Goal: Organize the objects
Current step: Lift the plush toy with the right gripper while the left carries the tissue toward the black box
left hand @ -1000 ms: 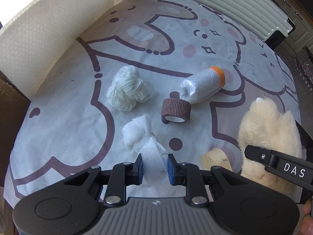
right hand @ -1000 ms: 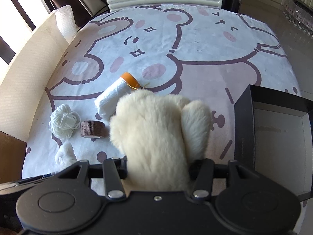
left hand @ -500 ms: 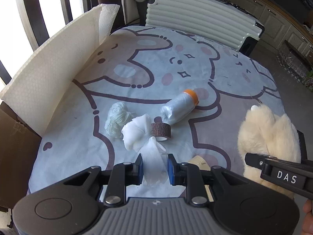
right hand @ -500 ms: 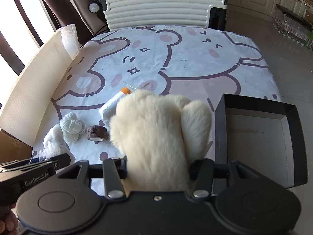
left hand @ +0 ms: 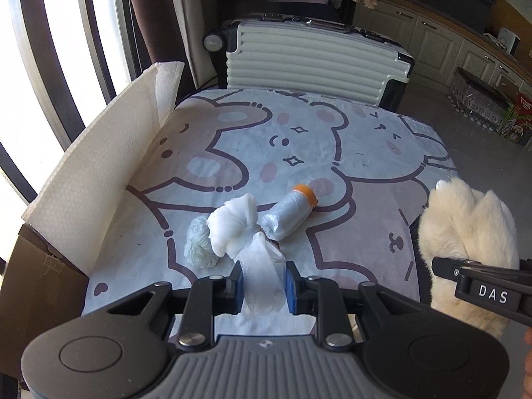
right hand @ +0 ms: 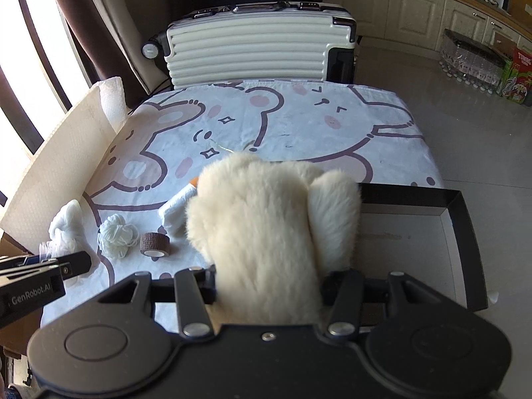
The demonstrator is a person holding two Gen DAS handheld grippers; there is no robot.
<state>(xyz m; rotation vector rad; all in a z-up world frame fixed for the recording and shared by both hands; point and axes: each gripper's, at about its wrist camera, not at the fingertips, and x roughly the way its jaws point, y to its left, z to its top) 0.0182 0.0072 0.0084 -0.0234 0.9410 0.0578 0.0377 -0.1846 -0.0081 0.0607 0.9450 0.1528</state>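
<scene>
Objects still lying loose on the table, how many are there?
3: the yarn ball, the brown tape roll beside it, and the orange-capped bottle. The fluffy mitt may hide more.

Home w/ kitchen cabinets [right hand: 415,10], suitcase [right hand: 259,50], cartoon-bear cloth [left hand: 299,153] (lived-in).

1. We see a white mesh cloth [left hand: 239,229], knotted into a bunch, its loose tail pinched between the left gripper [left hand: 263,287] fingers and held above the tablecloth.
2. We see a cream furry paw mitten [right hand: 266,232] standing upright, its cuff clamped in the right gripper [right hand: 269,287].
3. A small ball of white yarn [right hand: 117,236] lies on the bear-print cloth.
4. Just beside it stands a brown roll of bandage wrap [right hand: 155,243], its hollow core facing us.
5. A plastic-wrapped bottle with an orange cap [left hand: 289,214] lies on its side nearby.
6. An open black box [right hand: 445,232] sits at the table's right edge, behind the mitten.
</scene>
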